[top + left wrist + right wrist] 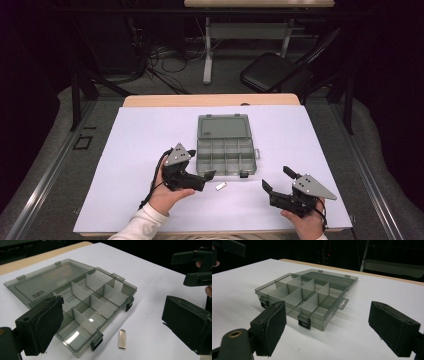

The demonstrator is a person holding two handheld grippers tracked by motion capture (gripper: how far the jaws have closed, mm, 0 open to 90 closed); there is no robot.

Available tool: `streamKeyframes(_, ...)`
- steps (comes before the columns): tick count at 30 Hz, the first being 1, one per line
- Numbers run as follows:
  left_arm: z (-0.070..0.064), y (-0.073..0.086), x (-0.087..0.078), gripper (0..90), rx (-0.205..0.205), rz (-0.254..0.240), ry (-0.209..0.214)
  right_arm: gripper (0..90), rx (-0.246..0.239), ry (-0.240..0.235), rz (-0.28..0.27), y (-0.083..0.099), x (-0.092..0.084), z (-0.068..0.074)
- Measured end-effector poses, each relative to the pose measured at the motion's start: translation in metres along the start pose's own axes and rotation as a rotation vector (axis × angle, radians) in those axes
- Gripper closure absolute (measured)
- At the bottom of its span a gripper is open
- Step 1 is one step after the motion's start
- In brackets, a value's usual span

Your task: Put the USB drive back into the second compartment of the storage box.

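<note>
One open compartment box [226,145], one small metal strip [221,186].
Translucent grey plastic, eight rectangular cells; left gripper [202,181] and right gripper [278,180] both gape wide, holding nothing.

I see two black grippers, the left gripper [207,176] and right gripper [278,179], each topped by a grey three-cornered plate with small screws. A black cable trails from the left one beside a white sleeve [140,225]; the jaw pads look like foam.

Smoky grey translucent compartment box [226,148] with black latches beyond the black left gripper [206,178], silver metal piece [221,186] between it and the black right gripper [275,180], white table cover [135,145]
</note>
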State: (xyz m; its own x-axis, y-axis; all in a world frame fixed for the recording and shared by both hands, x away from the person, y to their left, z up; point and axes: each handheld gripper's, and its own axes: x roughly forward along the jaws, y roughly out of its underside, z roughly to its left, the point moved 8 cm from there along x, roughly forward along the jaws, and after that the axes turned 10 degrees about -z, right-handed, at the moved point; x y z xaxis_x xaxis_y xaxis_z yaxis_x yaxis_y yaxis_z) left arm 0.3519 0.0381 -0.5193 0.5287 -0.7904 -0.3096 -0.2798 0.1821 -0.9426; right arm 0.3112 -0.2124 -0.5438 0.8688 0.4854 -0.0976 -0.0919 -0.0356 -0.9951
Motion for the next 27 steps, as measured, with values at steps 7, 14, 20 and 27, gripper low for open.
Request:
streamKeyframes(7,-0.002,0.005,0.009,3.6,-0.003,0.027,0.016,14.5,-0.002,-0.005,0.014,0.002,0.0,0.0)
streamKeyframes(14,-0.005,0.009,0.021,4.1,0.008,0.053,0.012,14.5,-0.006,-0.009,0.016,0.002,0.001,0.0)
streamKeyframes(20,-0.007,0.014,0.029,6.5,0.02,0.073,0.012,14.5,-0.008,-0.011,0.021,0.003,0.001,0.0)
streamKeyframes(27,-0.011,0.018,0.037,7.9,0.03,0.084,0.015,14.5,-0.007,-0.009,0.019,0.003,0.0,-0.001)
